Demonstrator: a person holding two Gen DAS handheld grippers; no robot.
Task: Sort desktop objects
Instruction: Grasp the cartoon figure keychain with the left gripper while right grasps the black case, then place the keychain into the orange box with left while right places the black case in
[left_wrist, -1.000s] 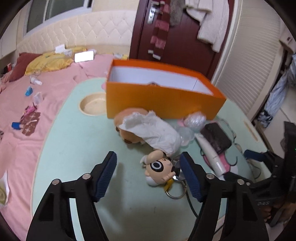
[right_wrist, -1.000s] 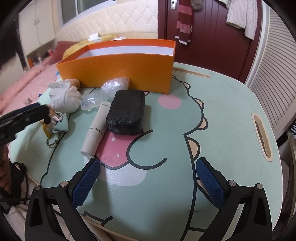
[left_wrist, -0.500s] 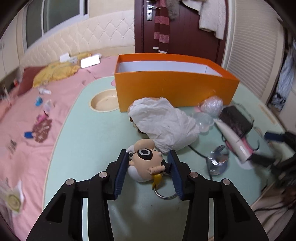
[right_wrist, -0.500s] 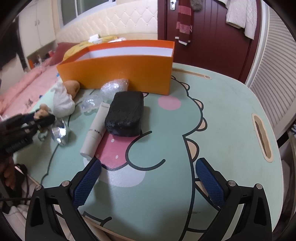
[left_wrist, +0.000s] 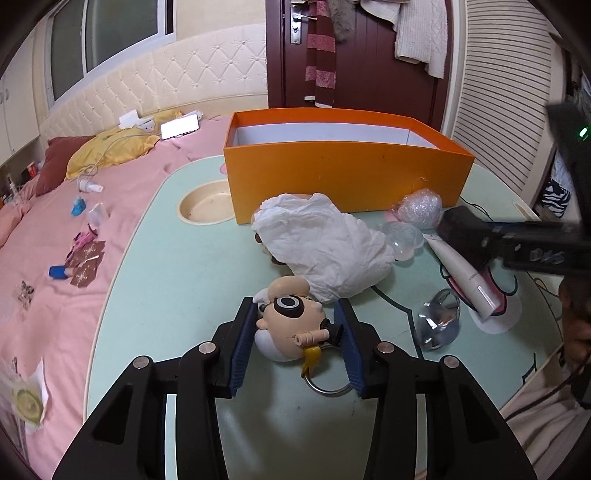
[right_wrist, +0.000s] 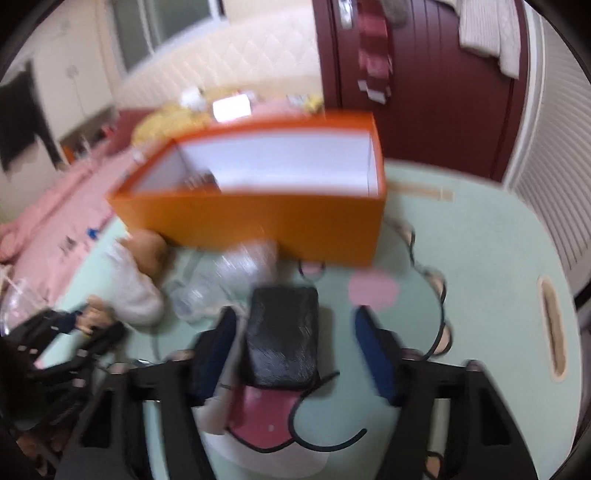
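Pinching 1 cartoon-head keychain (left_wrist: 291, 328) between its 2 blue pads (left_wrist: 242, 347), the left gripper (left_wrist: 295, 339) sits at the lower centre of the left wrist frame.

From left to right in that view, the mint table (left_wrist: 155, 295) carries 1 round recessed cup holder (left_wrist: 207, 206), 1 orange box (left_wrist: 343, 162) at upper centre, 1 crumpled white cloth (left_wrist: 325, 247) draped over a plush toy just above the keychain, 2 clear plastic wads (left_wrist: 413, 218), 1 silvery foil piece (left_wrist: 439, 325) and 1 white tube (left_wrist: 461, 273) at the right. In the blurred right wrist view, the right gripper (right_wrist: 295, 354) stands spread, its 2 pads either side of 1 black pouch (right_wrist: 284, 339) at frame centre, apparently not touching it; the orange box lies beyond it.
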